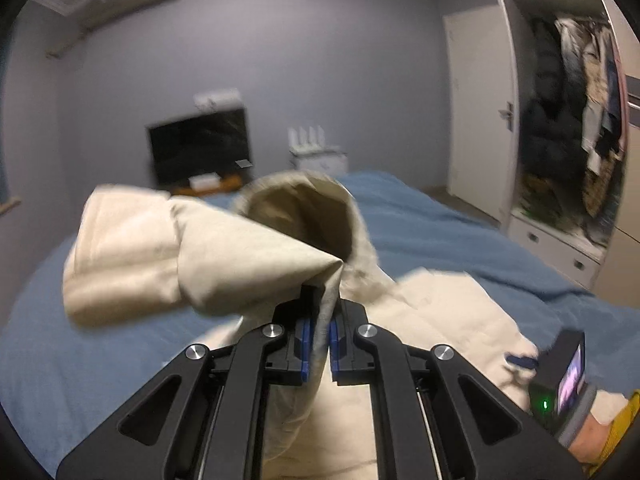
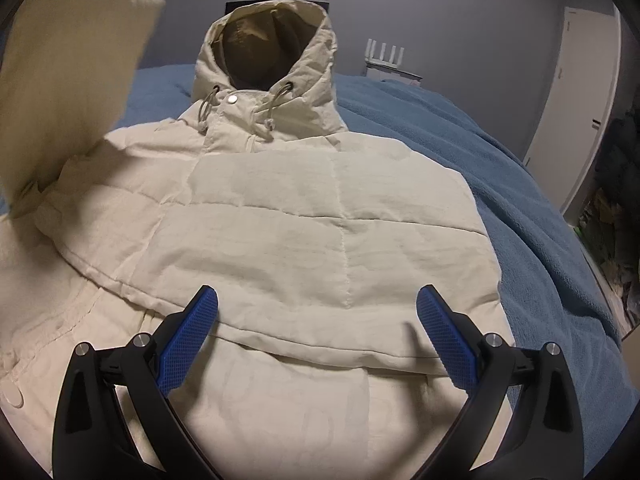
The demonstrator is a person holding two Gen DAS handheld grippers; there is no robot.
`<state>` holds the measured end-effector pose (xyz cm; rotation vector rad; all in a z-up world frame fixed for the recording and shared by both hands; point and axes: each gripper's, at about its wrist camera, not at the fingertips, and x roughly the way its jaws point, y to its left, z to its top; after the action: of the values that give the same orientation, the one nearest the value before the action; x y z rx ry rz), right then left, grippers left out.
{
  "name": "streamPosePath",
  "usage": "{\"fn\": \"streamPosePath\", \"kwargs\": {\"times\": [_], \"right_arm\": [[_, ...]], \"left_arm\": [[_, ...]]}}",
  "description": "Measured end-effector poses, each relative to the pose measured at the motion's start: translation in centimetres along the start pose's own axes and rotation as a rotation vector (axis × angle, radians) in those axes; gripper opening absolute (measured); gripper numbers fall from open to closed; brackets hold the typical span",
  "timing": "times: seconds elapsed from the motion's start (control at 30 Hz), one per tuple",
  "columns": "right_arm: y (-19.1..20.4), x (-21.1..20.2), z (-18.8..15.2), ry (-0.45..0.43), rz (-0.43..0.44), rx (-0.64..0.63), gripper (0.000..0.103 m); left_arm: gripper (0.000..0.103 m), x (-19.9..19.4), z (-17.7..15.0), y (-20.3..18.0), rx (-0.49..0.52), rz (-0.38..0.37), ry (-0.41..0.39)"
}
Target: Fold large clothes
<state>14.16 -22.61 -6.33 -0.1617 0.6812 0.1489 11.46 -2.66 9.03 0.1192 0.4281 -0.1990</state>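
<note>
a: where's the jacket?

b: spread front-up on the blue bedspread, cream and quilted, its hood standing open at twelve o'clock in the right wrist view, with two drawcords hanging below the hood opening.

a: and the left gripper?

b: its blue pads are pressed together on a fold of the jacket's grey-cream cloth. the sleeve is lifted off the bed, bulging out toward ten o'clock in the left wrist view.

a: the right gripper?

b: its fingers are spread wide, with nothing between them, hovering over the jacket's lower front at six o'clock. whether they touch the cloth, i can't tell.

a: anything else?

b: a dark television at eleven o'clock beyond the bed, a white door at two o'clock, an open wardrobe beside it.
</note>
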Motion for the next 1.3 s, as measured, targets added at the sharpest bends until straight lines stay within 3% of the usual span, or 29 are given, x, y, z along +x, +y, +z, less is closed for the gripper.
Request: {"fn": "streamPosePath", "kwargs": {"times": [0.37, 0.47, 0.53, 0.57, 0.6, 0.77, 0.83, 0.97, 1.1, 1.2, 1.3], "right_arm": [[-4.0, 1.0, -0.2, 0.051, 0.012, 0.221, 0.095], [-4.1, 1.1, -0.2, 0.054, 0.013, 0.229, 0.096], [-3.9, 1.0, -0.2, 0.055, 0.013, 0.218, 0.096], [-3.7, 1.0, -0.1, 0.053, 0.012, 0.21, 0.096], [-3.6, 0.9, -0.1, 0.051, 0.014, 0.206, 0.096], [-3.3, -0.1, 0.7, 0.03, 0.066, 0.181, 0.096], [-2.7, -1.1, 1.7, 0.015, 0.103, 0.151, 0.096], [-0.1, -3.7, 4.4, -0.011, 0.226, 0.096, 0.096], [4.9, -5.0, 6.4, -0.011, 0.265, -0.019, 0.095], [9.3, -5.2, 7.2, -0.015, 0.299, -0.134, 0.095], [13.7, -5.0, 7.7, -0.036, 0.277, -0.263, 0.095]], "left_arm": [[0.01, 7.2, -8.5, -1.4, -0.016, -0.103, 0.298], [0.02, 7.6, -9.2, -1.5, -0.011, -0.117, 0.351], [0.042, 7.7, -9.0, -2.0, -0.004, -0.117, 0.364], [0.062, 7.5, -9.0, -2.0, -0.004, -0.113, 0.373], [0.073, 7.0, -9.0, -1.8, -0.007, -0.116, 0.379], [0.075, 3.7, -7.6, -0.5, 0.038, -0.087, 0.358], [0.085, 2.2, -6.9, 1.0, 0.056, -0.024, 0.354], [0.086, -0.2, -6.5, 6.2, 0.004, 0.073, 0.344], [0.086, 0.2, -7.9, 10.9, -0.12, 0.148, 0.372], [0.086, 1.2, -9.6, 13.4, -0.224, 0.149, 0.402], [0.086, 2.2, -10.7, 14.7, -0.27, 0.154, 0.427]]}}
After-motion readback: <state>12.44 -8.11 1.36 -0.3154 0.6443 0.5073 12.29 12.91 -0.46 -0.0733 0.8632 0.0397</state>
